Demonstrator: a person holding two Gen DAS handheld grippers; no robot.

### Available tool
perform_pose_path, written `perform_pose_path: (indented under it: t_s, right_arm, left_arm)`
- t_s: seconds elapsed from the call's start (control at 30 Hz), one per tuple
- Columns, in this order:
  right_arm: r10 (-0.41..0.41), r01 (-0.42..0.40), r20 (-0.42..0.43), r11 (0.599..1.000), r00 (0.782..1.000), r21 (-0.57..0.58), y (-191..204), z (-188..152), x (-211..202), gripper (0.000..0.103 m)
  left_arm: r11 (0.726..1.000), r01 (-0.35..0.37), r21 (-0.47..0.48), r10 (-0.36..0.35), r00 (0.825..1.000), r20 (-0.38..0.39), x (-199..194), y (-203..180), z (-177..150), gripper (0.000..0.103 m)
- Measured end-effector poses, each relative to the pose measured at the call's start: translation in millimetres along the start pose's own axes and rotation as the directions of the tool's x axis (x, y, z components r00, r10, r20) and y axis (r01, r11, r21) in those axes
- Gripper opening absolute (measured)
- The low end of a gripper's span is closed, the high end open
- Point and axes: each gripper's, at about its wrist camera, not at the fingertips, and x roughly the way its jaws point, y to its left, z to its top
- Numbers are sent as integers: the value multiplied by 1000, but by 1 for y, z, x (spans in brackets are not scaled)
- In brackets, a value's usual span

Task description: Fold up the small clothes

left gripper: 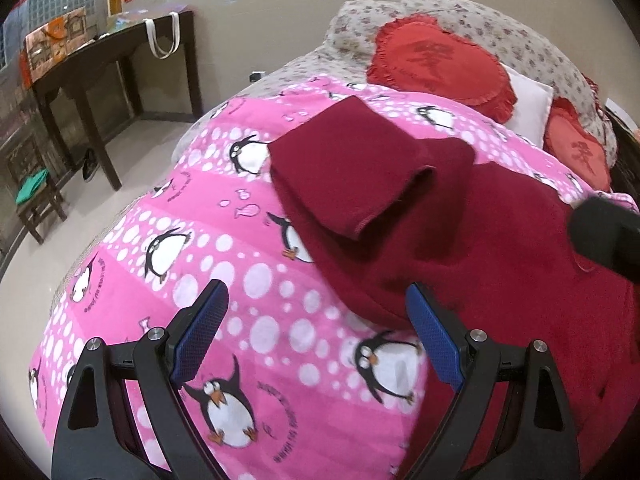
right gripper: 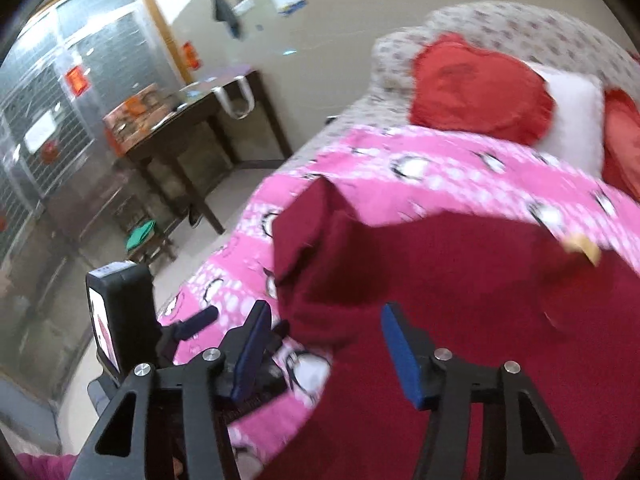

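A dark red garment (left gripper: 460,240) lies on the pink penguin blanket (left gripper: 248,248) of a bed; its sleeve (left gripper: 352,168) is folded over onto the body. My left gripper (left gripper: 316,312) is open and empty, hovering above the blanket at the garment's left edge. In the right wrist view the same red garment (right gripper: 460,300) fills the lower right, with the folded sleeve (right gripper: 316,240) at its left. My right gripper (right gripper: 324,332) is open and empty above the garment's near edge. The left gripper's body (right gripper: 120,312) shows at the left of that view, which is motion blurred.
Red heart cushions (left gripper: 440,64) and a white pillow (left gripper: 528,104) lie at the bed's head on a floral quilt (left gripper: 360,28). A dark wooden table (left gripper: 120,60) and a small stool (left gripper: 36,196) stand on the floor to the left.
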Motion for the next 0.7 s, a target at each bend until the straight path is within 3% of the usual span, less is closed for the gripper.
perform_pose_path:
  t_s: [0.1,0.47,0.57,0.67,0.7]
  right_arm:
    - [13,-14,-21,998,1000,-61,17,14,29,49]
    - [-21,9,-88,992,996,-127,20,44,116,48]
    - [27,-36,-96,995,995,-88,13,46,123,34]
    - [68,-74,-108,996,992,-47,8,45,130,13]
    - [66,-71,-110,996,992,-47,8,44,131,11]
  left_arm:
    - [1000,-8,-9,8,1000,-4,6,7,0,90]
    - [999,-10,-36,8,999,-42,33,26,-8,90]
    - [999,-14,-30,13,999,-32,34,26,-9,90]
    - [1000,-19,-24,18,999,-30,35,24,-9,90]
    - [1000,-18,-24,18,999,-31,34,24,-8,90]
